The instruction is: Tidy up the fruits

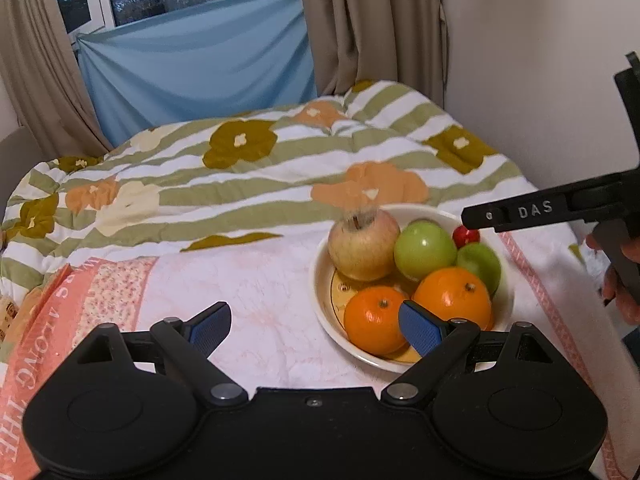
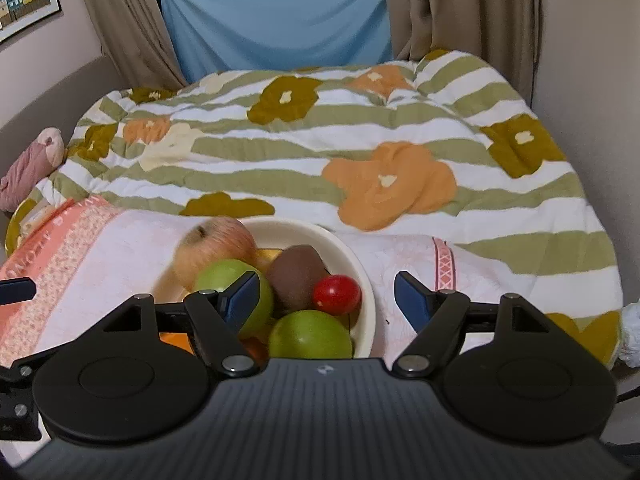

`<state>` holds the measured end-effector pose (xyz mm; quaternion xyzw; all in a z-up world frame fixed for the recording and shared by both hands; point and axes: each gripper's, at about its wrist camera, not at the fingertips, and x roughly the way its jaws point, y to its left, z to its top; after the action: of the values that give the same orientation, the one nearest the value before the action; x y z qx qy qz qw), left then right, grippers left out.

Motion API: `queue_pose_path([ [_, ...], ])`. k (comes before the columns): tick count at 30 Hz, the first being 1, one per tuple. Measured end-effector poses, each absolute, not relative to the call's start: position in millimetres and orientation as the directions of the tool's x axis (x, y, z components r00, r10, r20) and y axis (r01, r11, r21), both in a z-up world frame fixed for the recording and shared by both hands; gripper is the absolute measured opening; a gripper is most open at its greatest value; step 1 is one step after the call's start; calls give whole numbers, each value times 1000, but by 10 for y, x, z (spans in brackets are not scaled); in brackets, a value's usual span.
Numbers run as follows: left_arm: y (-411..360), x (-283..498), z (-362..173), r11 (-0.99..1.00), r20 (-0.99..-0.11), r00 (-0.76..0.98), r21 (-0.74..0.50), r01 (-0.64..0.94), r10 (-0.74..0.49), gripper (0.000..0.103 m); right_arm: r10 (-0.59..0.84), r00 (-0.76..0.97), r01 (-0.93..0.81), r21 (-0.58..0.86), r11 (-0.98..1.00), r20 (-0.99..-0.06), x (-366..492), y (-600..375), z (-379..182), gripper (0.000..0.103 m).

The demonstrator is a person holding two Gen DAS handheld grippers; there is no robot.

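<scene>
All the fruits sit in the bowl (image 1: 320, 280) on the bed; none seem left outside. The left claw (image 1: 316, 326) and right claw (image 2: 326, 294) both gape wide, holding nothing.

Left gripper (image 1: 316, 326): hanging tilted downward, jaws standing wide, gripping nothing.
Right gripper (image 2: 326, 294): angling downward, jaws spread apart, nothing pinched between them.

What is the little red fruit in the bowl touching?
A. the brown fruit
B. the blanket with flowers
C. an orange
A. In the right wrist view the small red fruit sits in the bowl right against the brown fruit, with a green apple just in front of it; the oranges lie at the opposite side.
</scene>
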<state>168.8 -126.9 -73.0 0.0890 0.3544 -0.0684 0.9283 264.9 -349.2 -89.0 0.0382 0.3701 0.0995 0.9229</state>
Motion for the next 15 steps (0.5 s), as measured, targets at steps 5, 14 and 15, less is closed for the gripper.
queue_pose_path([
  [5, -1114, 1537, -460, 974, -630, 769, 86, 209, -109, 93, 181, 751, -138, 118, 983, -635, 2310, -3325, -468, 89],
  [14, -612, 1108, 171, 984, -570, 812, 34, 175, -125, 93, 130, 807, -91, 96, 991, -576, 1457, -2792, 366, 103],
  [15, -555, 1065, 220, 985, -563, 817, 32, 170, -122, 93, 124, 814, -88, 92, 992, -567, 1354, -2725, 438, 103],
])
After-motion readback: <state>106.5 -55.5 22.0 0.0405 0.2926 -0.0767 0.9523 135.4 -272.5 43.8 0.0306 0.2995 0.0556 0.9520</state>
